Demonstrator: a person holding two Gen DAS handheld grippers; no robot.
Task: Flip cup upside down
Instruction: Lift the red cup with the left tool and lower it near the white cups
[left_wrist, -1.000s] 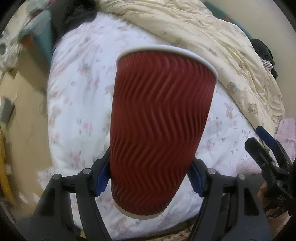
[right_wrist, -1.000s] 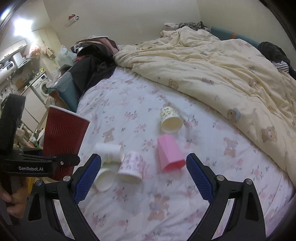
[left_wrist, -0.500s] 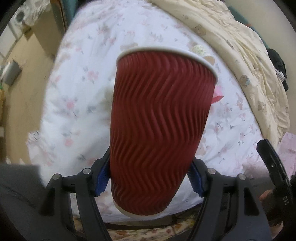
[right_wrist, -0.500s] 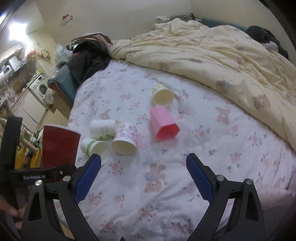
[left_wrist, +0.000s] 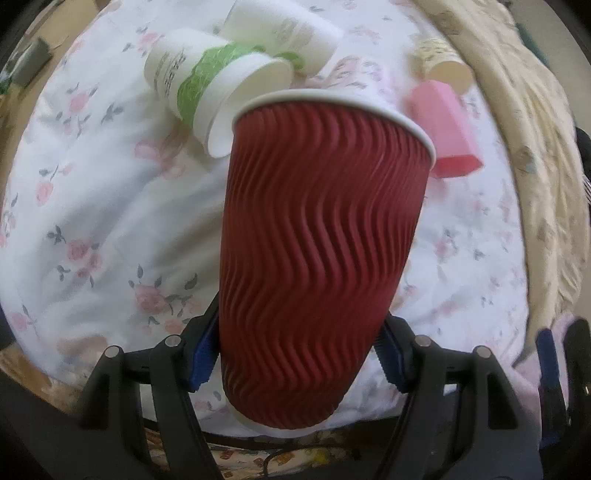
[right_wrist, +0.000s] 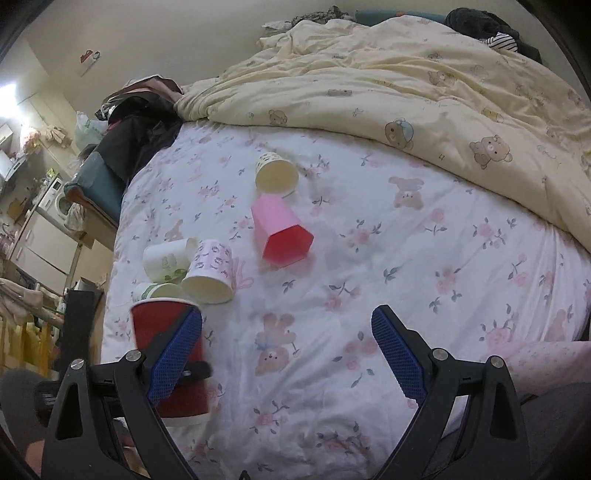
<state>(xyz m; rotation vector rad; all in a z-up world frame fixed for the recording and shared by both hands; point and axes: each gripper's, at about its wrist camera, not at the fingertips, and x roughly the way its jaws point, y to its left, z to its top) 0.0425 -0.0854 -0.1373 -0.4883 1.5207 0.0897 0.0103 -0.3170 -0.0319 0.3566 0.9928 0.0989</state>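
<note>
My left gripper (left_wrist: 295, 362) is shut on a red ribbed paper cup (left_wrist: 317, 240), gripping it near its base, rim pointing away from the camera, above the near edge of the floral bed sheet (left_wrist: 103, 229). The same red cup (right_wrist: 162, 325) shows at the lower left of the right wrist view, rim up. My right gripper (right_wrist: 288, 354) is open and empty over the sheet, to the right of the red cup.
Several cups lie on their sides on the sheet: a green-banded white cup (left_wrist: 207, 77), a white cup (right_wrist: 166, 258), a patterned pale cup (right_wrist: 210, 273), a pink hexagonal cup (right_wrist: 280, 232), a cream cup (right_wrist: 275, 175). A yellow duvet (right_wrist: 424, 85) covers the far side.
My left gripper has carried the red cup forward over the bed toward the lying cups. The right gripper has moved nearer to the bed and stayed open.
</note>
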